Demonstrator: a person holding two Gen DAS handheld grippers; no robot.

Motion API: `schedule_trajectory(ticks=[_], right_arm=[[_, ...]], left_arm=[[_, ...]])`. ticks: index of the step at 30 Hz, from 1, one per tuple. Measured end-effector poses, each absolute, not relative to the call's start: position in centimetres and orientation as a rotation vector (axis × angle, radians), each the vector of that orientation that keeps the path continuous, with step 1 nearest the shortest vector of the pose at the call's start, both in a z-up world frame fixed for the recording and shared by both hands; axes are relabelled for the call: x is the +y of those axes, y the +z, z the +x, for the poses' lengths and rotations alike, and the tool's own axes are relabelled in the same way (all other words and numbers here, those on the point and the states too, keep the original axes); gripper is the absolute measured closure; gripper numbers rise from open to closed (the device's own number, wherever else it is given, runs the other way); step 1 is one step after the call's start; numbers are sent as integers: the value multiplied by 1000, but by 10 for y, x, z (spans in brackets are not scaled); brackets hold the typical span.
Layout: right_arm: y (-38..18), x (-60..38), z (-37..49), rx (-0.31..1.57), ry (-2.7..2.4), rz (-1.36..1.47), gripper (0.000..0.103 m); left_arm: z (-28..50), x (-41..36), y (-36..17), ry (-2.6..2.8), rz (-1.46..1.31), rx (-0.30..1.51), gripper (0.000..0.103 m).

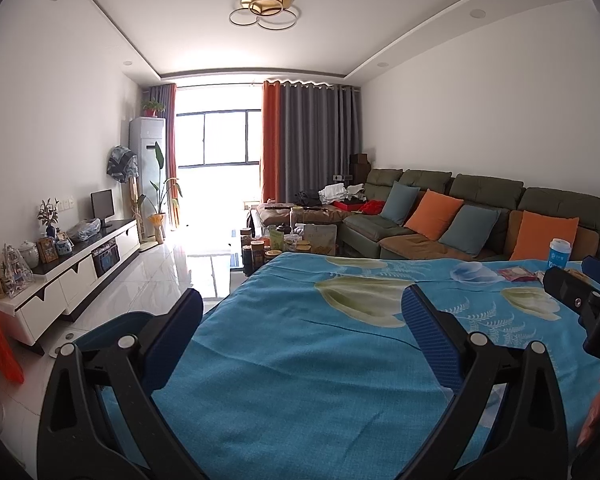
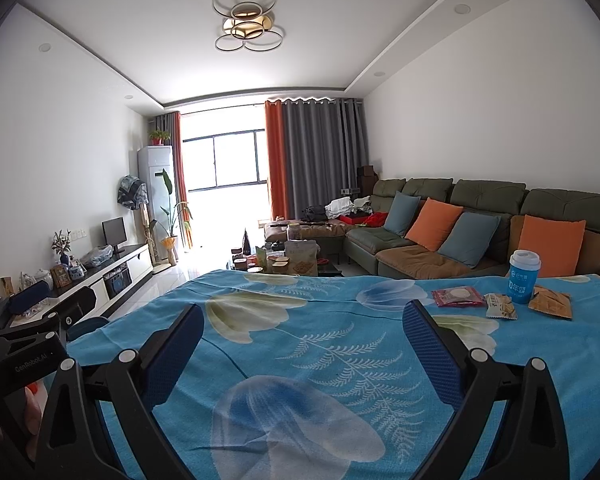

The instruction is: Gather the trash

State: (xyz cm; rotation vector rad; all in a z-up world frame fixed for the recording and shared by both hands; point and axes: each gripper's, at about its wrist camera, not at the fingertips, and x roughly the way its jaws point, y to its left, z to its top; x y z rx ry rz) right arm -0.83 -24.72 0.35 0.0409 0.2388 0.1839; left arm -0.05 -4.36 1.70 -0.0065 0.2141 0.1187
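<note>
Fingers (image 2: 432, 344) of both grippers stood spread and empty above the table (image 2: 300, 360), since the cup (image 2: 523, 277) and wrappers (image 2: 458, 297) lay far right, unreached.

The print on the cup (image 2: 524, 282) is too small to read. In the left view, at three o'clock, the other gripper (image 1: 580, 304) hides part of the cup. A hand (image 1: 598, 408) at four o'clock is cut off.
</note>
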Motion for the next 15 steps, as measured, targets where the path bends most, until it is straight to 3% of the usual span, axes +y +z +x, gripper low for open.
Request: schedule_trajectory(ticks=[6,15], right_arm=[[4,-250,-8,242,181,45,7],[0,-293,9,341,110,95,7]], left_arm=[[5,-55,15,76,24,236,5],[104,-60,-5,-62,13,603,5]])
